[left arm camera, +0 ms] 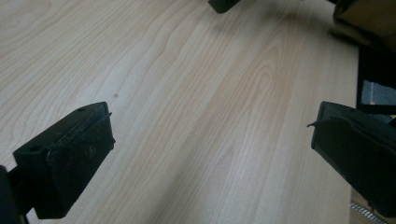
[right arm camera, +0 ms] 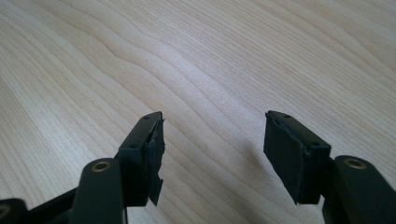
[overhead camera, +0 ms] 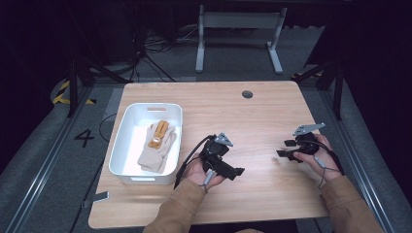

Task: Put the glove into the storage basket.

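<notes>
Wooden table point(overhead camera: 262, 116): gloves point(overhead camera: 156, 145) lie in the white bin point(overhead camera: 126, 121), well left of both grippers' empty, open jaws.

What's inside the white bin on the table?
The white bin holds a pair of beige knit gloves with orange-brown trim, lying flat against its right side. The remaining floor looks bare. Whatever lies under the gloves is covered and cannot be seen.

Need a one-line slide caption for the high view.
Beige knitted gloves lie in a white plastic bin; both open tools, left and right, hover over the wooden table.
</notes>
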